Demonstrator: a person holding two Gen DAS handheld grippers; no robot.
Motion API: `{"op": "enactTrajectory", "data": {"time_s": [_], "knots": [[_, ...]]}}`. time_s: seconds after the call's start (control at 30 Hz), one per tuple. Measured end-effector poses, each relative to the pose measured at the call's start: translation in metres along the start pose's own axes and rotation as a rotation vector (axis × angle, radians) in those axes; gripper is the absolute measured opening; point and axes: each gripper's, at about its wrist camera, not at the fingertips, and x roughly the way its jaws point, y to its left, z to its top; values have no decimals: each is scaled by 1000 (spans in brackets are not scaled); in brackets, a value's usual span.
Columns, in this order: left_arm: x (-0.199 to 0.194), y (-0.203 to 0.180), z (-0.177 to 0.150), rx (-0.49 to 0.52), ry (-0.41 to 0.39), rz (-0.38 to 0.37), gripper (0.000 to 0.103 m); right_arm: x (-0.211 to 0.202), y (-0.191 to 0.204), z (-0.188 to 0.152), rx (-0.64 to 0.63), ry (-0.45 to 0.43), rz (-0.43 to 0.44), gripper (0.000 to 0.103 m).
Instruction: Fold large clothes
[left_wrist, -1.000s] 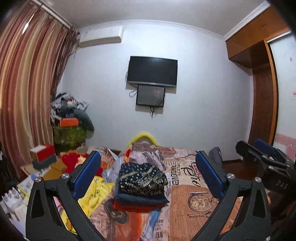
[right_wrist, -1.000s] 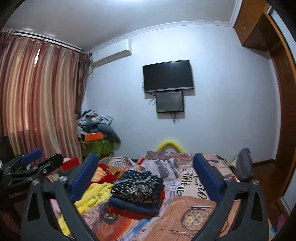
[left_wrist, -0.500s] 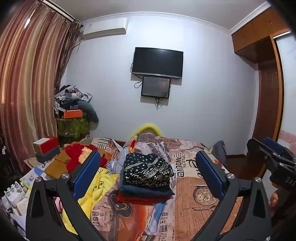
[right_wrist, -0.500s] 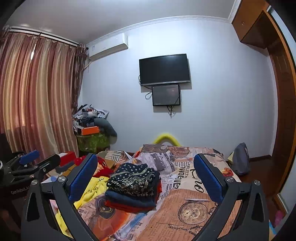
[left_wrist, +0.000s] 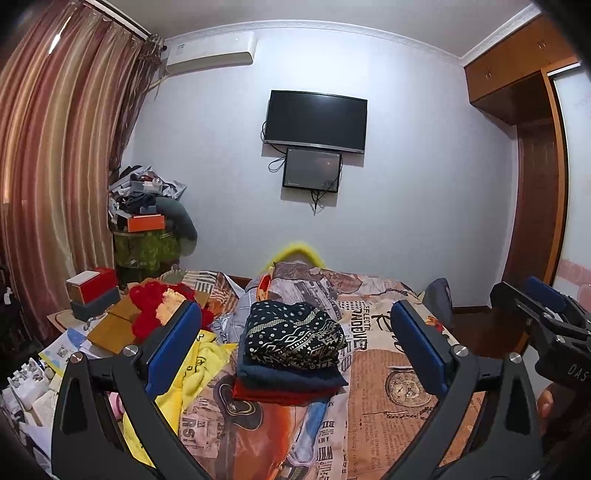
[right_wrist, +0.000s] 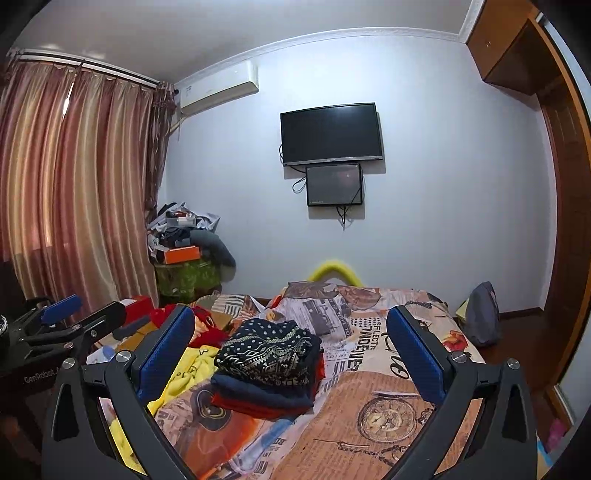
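A stack of folded clothes (left_wrist: 291, 350) lies on the bed (left_wrist: 391, 387): a dark patterned piece on top, a navy one under it, a red one at the bottom. The stack also shows in the right wrist view (right_wrist: 267, 365). A yellow garment (left_wrist: 192, 373) lies loose left of the stack, and a red one (left_wrist: 151, 306) beyond it. My left gripper (left_wrist: 295, 347) is open and empty, held above the bed short of the stack. My right gripper (right_wrist: 291, 347) is open and empty too, to the right of the left one.
The bed has a newspaper-print cover. Boxes and papers (left_wrist: 92, 291) crowd a low table at the left by the curtain (left_wrist: 55, 177). A cluttered stand (left_wrist: 147, 229) is in the corner. A TV (left_wrist: 316, 122) hangs on the far wall. A wardrobe (left_wrist: 532, 177) and a grey bag (right_wrist: 482, 314) are at the right.
Both grippers have tilted upward and drawn back a little, so the stack sits lower in both views. Both stay open and empty. The clothes have not moved.
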Motion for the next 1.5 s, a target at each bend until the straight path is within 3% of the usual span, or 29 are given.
{"op": "enactTrajectory", "data": {"time_s": [1.5], "knots": [[12,-15,-7,29,49,-41,103,4,-16,-3,49,23,1,103]]}}
